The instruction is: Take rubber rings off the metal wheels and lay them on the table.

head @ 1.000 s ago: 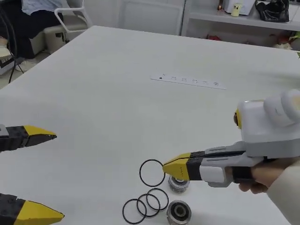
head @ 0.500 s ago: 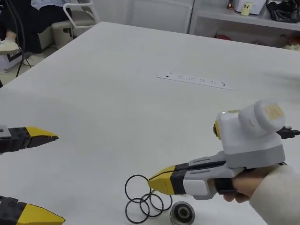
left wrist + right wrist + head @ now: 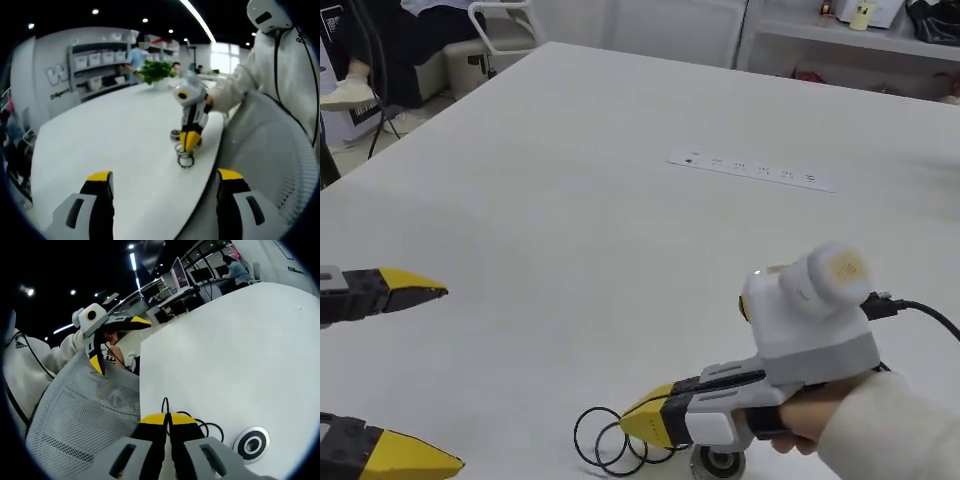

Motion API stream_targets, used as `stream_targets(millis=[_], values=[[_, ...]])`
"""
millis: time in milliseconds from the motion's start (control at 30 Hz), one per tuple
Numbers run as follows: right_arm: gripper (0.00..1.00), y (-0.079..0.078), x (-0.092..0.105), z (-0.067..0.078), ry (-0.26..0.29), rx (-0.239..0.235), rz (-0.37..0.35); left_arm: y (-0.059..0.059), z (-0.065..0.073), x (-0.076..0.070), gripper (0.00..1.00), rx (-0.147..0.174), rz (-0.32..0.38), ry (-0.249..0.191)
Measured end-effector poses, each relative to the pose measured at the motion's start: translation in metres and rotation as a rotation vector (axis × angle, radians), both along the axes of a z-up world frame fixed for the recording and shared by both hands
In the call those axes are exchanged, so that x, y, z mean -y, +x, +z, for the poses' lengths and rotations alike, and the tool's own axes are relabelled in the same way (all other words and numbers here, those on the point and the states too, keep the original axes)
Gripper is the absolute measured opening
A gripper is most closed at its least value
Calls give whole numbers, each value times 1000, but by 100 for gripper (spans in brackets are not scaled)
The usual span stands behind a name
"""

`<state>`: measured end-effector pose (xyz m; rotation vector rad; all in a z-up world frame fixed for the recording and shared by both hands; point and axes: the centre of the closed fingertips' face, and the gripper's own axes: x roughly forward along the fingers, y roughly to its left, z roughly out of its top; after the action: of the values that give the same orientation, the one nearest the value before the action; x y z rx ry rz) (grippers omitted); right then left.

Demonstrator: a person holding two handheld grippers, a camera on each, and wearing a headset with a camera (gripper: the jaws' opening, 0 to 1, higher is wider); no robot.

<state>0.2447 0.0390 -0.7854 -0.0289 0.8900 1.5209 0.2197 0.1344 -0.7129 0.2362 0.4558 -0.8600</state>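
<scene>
Several black rubber rings (image 3: 605, 443) lie in a loose overlapping pile near the table's front edge, also seen in the left gripper view (image 3: 185, 159). My right gripper (image 3: 626, 424) hangs low over that pile, shut, and a thin black ring (image 3: 165, 404) sticks up from between its yellow tips. A metal wheel (image 3: 718, 463) lies flat just right of the pile, under the gripper's body; it has a dark hub (image 3: 251, 443). My left gripper (image 3: 415, 375) stays at the far left, open and holding nothing, its jaws (image 3: 165, 177) spread wide and pointing at the right gripper (image 3: 190, 140).
A white power strip (image 3: 755, 170) lies further back on the white table (image 3: 570, 200). The table's front edge runs close to the rings. A mesh office chair (image 3: 75, 415) stands by that edge. Another chair (image 3: 505, 25) and shelves stand beyond the far side.
The right gripper has moved left and toward the front edge, carrying a ring to the pile of rings. One of the two wheels is out of sight. The left gripper has barely moved.
</scene>
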Motion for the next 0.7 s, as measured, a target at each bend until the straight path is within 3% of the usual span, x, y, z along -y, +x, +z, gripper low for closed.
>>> stream_targets(millis=[467,700], values=[[0,8,-9,-7,15,-47,-72,1,0,0,85,-6,0,5],[0,9,-10,-12,0,-30,-82,2,1,0,85,-2,-1,4]])
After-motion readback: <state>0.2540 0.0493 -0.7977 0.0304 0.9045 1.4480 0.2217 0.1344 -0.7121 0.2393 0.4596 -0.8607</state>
